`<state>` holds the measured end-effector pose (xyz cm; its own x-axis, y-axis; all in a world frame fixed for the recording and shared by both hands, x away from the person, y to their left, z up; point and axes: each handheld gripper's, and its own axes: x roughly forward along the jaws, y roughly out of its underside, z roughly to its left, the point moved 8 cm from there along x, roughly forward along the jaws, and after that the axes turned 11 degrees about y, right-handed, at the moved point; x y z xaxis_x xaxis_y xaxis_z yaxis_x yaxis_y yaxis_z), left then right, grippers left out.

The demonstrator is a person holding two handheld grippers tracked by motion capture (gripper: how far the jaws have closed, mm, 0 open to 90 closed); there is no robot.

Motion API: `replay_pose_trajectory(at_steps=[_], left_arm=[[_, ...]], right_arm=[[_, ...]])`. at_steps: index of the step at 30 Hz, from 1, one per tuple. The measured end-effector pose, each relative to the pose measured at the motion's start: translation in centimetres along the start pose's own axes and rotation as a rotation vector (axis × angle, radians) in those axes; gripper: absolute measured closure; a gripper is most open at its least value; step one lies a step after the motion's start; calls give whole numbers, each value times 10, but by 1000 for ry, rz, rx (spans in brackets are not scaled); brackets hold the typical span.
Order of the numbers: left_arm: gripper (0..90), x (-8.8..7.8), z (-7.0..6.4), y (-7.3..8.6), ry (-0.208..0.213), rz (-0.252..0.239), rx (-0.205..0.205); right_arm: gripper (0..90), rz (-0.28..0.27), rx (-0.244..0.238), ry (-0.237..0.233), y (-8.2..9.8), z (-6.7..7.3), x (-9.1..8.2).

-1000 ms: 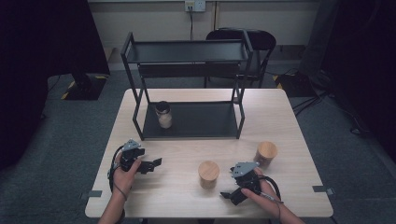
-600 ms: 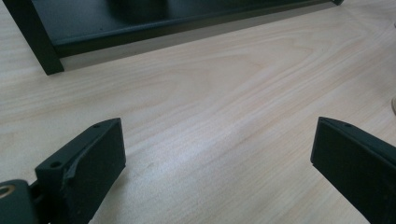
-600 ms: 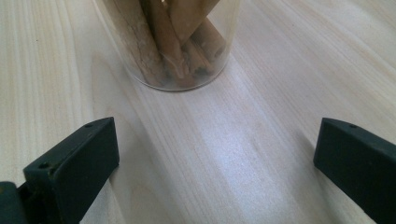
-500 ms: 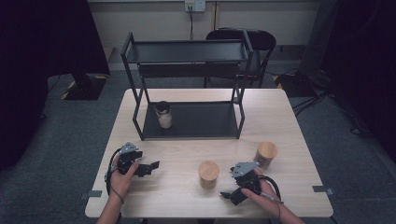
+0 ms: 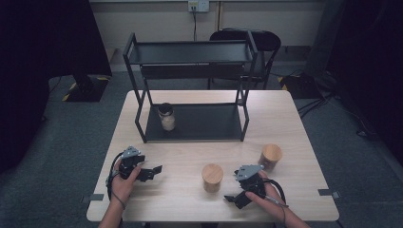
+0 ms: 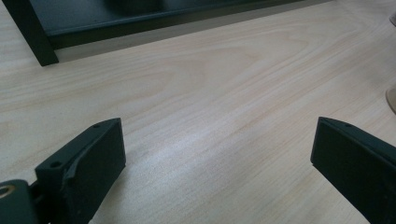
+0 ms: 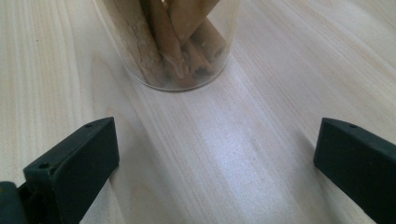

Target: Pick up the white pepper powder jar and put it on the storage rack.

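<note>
Two clear jars with wooden lids stand on the pale wooden table point(image 5: 190, 152), one near the middle point(image 5: 212, 176) and one further right point(image 5: 270, 157). A black-lidded jar point(image 5: 167, 116) sits on the bottom shelf of the black rack point(image 5: 190, 52). My left gripper point(image 5: 153, 172) rests at the front left, open, with bare wood between its jaws point(image 6: 217, 149). My right gripper point(image 5: 233, 192) lies at the front right beside the middle jar, open point(image 7: 217, 149). Just ahead of it stands a clear jar of brown sticks point(image 7: 177, 42), outside the jaws.
The rack's base edge point(image 6: 140, 23) runs across the far side in the left gripper view. A black chair point(image 5: 252, 40) stands behind the table. Grey floor surrounds it. The wood between the rack and the front edge is mostly free.
My left gripper has shifted slightly near the front left of the table. The right gripper and the jars have stayed where they were.
</note>
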<state>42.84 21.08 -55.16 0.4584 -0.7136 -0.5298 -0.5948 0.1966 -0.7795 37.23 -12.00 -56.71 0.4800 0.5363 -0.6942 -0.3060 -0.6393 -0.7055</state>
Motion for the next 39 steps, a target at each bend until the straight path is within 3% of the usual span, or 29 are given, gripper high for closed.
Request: replay_pose_trajectory(at_steps=[39], left_arm=[[28, -19, 4, 8, -19, -4, -1]], right_arm=[[0, 0, 1, 0, 0, 0, 0]])
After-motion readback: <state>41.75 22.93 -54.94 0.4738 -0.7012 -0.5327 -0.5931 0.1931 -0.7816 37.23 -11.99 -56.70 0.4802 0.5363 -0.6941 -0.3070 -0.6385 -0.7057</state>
